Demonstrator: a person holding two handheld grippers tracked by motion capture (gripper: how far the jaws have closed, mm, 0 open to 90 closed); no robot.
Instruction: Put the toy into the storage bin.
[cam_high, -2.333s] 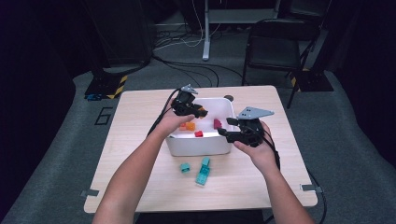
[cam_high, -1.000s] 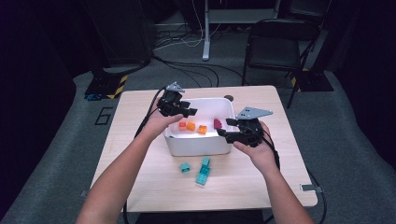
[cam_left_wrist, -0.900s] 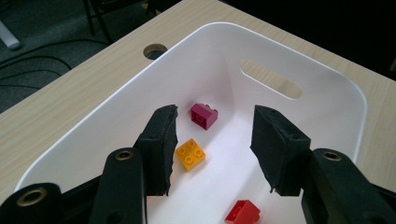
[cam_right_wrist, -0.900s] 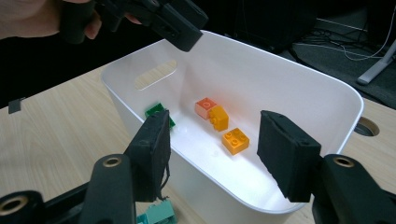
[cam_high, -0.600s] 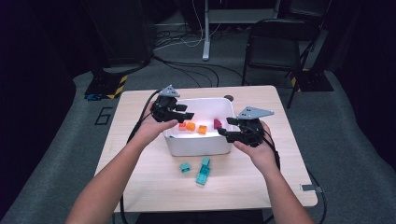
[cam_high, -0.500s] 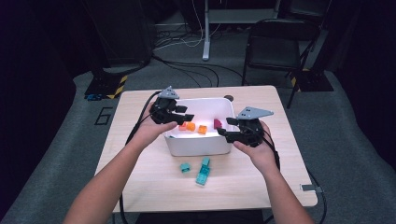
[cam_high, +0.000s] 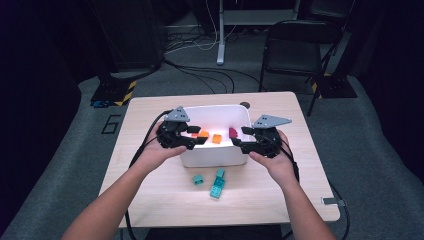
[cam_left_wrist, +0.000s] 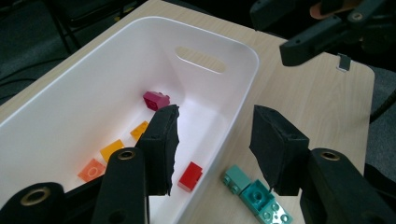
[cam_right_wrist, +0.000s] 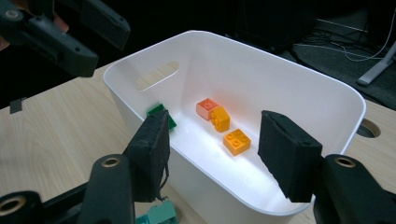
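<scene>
The white bin (cam_high: 212, 152) sits in the middle of the wooden table (cam_high: 150, 107), long side toward the person, and both grippers flank it at its two short ends. The left gripper (cam_high: 197, 141) hangs over the bin's left end, its jaws parted and gripping nothing; in the left gripper view one pad (cam_left_wrist: 161, 149) hangs inside the bin and the other outside, straddling the near wall without touching it. The right gripper (cam_high: 239, 139) is at the right end, jaws likewise apart and empty, and the right gripper view shows them straddling the near wall in the same way. Inside lie loose bricks: a magenta brick (cam_left_wrist: 156, 100) toward the far handle slot, a red brick (cam_left_wrist: 190, 176) by the near wall, and orange bricks (cam_right_wrist: 236, 141) along the floor. The right gripper view adds a green brick (cam_right_wrist: 163, 115) against the left end wall, which the high view hides behind the left gripper. On the table just in front of the bin lie teal bricks (cam_high: 217, 182), one small and one longer, well clear of both hands. Beyond the table stands a black folding chair (cam_high: 295, 50) among floor cables.
</scene>
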